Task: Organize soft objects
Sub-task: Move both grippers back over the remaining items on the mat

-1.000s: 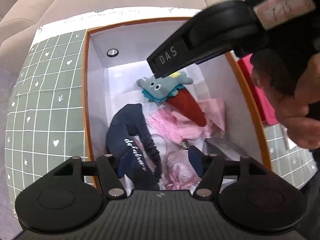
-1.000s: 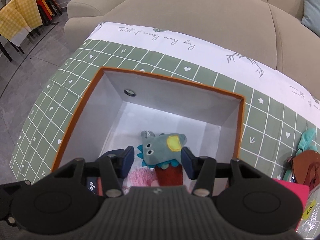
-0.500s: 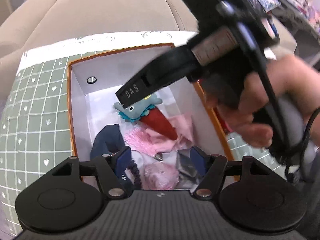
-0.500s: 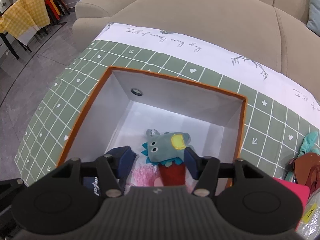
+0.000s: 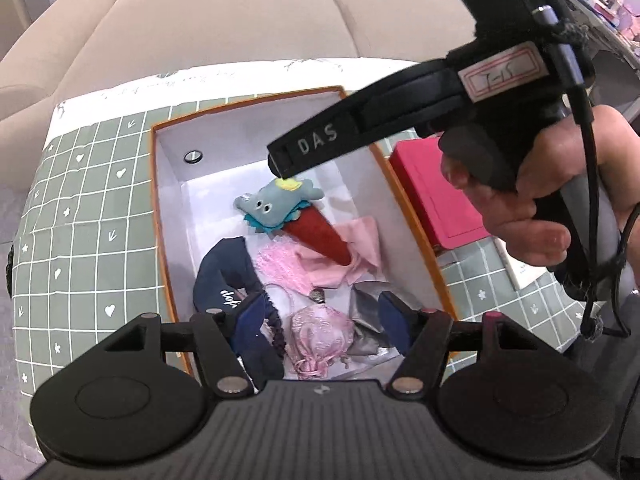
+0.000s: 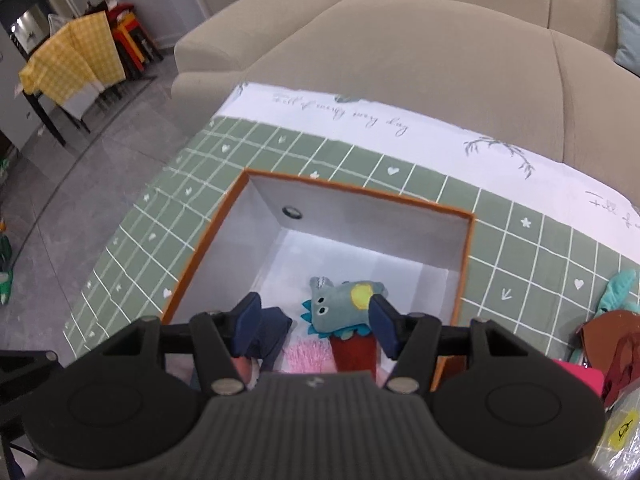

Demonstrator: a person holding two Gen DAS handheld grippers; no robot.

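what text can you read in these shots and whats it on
"DAS": on the right gripper's finger, seen from the left wrist.
"do..." in white script: on the navy cap, rest hidden.
Cursive line on the tablecloth: upside down, too blurred to read.
Red-framed label on the gripper body: handwriting illegible.

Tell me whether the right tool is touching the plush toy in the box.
Apart. The right wrist view shows the right tool open above the box, with the plush toy lying loose on the floor below.
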